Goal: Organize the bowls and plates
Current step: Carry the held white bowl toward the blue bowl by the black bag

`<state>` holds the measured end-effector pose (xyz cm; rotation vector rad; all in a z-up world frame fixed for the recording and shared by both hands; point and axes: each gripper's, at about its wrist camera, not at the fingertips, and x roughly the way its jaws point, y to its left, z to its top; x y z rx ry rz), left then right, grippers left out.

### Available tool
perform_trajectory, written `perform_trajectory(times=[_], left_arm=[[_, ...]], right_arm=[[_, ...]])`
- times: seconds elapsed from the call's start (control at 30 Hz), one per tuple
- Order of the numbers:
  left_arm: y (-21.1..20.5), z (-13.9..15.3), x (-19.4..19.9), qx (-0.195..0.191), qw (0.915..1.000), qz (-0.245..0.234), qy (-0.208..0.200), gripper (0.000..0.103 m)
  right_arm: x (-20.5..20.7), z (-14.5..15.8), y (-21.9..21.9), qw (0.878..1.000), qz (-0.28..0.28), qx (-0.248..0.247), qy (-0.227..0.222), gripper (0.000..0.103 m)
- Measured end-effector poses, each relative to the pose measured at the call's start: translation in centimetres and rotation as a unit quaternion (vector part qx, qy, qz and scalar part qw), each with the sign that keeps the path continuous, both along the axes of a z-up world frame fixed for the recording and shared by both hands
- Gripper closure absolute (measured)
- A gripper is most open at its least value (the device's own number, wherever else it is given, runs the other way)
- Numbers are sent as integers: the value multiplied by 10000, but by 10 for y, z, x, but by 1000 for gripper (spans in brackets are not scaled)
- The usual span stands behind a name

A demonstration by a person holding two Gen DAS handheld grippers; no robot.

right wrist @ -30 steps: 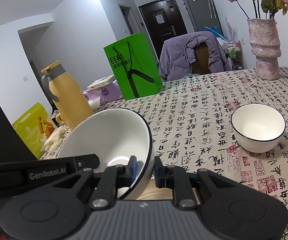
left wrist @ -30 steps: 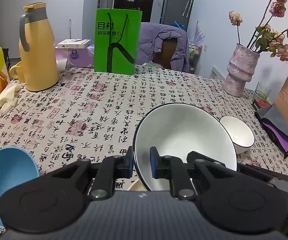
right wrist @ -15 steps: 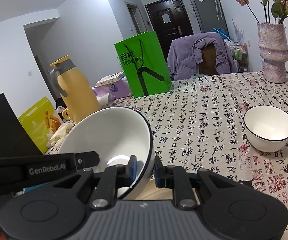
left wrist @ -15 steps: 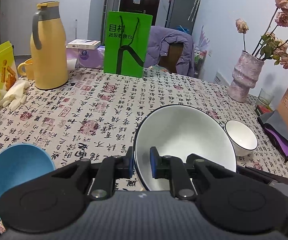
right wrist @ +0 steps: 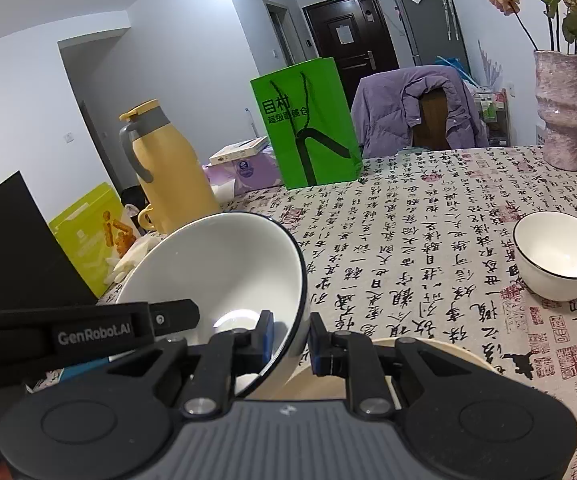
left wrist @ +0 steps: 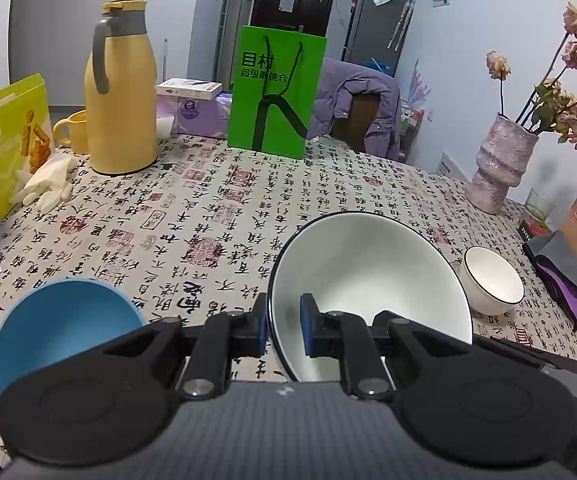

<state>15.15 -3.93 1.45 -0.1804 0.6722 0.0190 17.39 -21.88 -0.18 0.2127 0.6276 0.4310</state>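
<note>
Large white bowl (left wrist: 368, 280), black-rimmed, hangs tilted above the near edge of the table (left wrist: 248, 200), held from both sides. The left gripper (left wrist: 283, 326) has its fingers clamped on the bowl's left rim, and the right gripper (right wrist: 291, 338) has its fingers clamped on the opposite rim. A beige plate (right wrist: 428, 360) lies under the bowl. A small white bowl (right wrist: 559, 256) stands toward the right edge, a blue bowl (left wrist: 64, 324) near the left corner.

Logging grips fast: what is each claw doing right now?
Left claw: closed on the big bowl's rim.
Right claw: closed on the same bowl's opposite rim.
</note>
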Motion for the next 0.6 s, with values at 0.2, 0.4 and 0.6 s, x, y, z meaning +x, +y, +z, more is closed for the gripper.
perform_trajectory(times=[0.2,0.4,0.6], left_arm=[[9,0,-3,-37,10000,49,-1,88],[17,1,-6,-66,9999,98,-21,88],[23,2,-11,-92,9998,148,-42,88]], right_arm=[[-2,0,7,10000,42,-22,9,85],[-5,0,15,10000,86,-37,-5,85],[-7,2,23,9999,130,-45,-14,85]])
